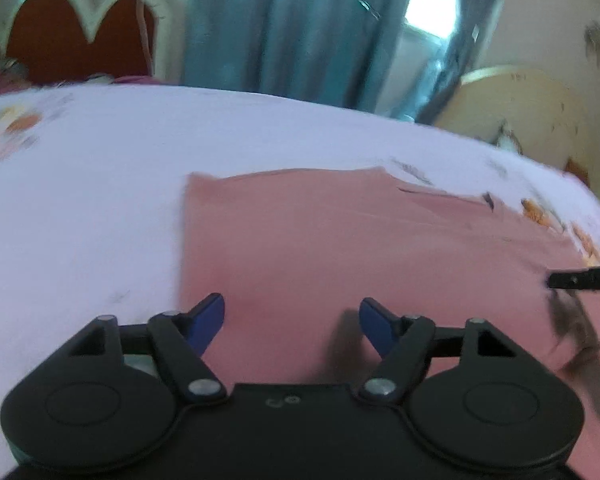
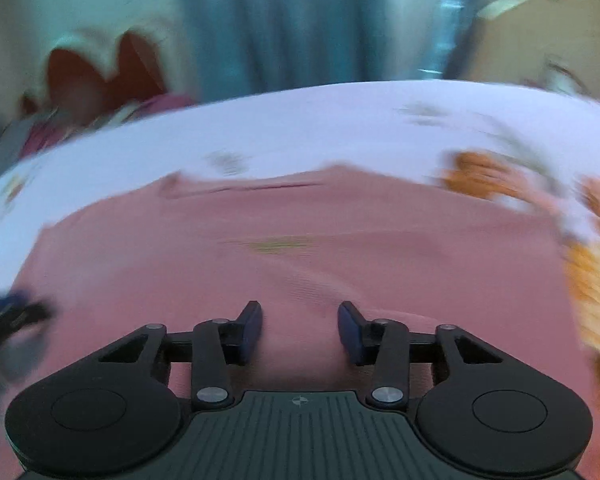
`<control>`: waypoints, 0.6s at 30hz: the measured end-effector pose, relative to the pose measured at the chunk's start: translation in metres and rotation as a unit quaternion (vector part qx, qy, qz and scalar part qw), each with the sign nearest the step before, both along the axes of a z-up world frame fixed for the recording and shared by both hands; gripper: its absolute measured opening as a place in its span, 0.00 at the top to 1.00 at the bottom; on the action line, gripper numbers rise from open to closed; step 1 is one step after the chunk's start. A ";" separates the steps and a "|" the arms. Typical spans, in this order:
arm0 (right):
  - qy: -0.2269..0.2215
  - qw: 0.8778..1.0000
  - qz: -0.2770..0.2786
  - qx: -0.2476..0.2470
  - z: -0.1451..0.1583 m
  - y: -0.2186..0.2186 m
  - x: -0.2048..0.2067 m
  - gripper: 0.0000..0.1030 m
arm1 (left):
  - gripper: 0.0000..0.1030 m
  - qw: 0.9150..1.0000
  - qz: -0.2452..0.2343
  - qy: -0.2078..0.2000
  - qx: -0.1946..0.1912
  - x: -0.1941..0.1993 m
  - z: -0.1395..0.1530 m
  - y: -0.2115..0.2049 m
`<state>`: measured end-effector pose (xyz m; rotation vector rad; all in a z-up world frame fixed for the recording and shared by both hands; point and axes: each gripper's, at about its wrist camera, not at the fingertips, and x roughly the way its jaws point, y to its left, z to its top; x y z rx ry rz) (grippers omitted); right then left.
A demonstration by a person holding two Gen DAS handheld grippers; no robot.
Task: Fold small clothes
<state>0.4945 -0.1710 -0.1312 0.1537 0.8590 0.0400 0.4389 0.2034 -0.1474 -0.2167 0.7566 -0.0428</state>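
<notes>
Floral bedsheet (image 1: 100, 168), white; pink garment (image 1: 340, 248) flat on it, long axis across both views, directly ahead of and beneath both tongs. Left gripper (image 1: 292, 320) gaping, empty, near garment's left edge; right gripper (image 2: 300, 330) part-open, empty, mid-cloth. Green mark on cloth: right view only
</notes>
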 end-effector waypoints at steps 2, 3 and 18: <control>-0.009 1.000 -0.008 0.009 0.012 -0.006 -0.015 0.60 | 0.34 1.000 0.014 -0.006 -0.024 -0.015 0.007 0.002; -0.020 0.999 0.001 0.025 0.019 -0.003 -0.024 0.60 | 0.32 0.999 0.014 -0.015 -0.028 -0.021 0.011 -0.003; -0.010 1.000 0.000 0.014 -0.001 0.013 -0.059 0.60 | 0.30 0.999 -0.017 0.011 0.045 -0.040 -0.015 -0.020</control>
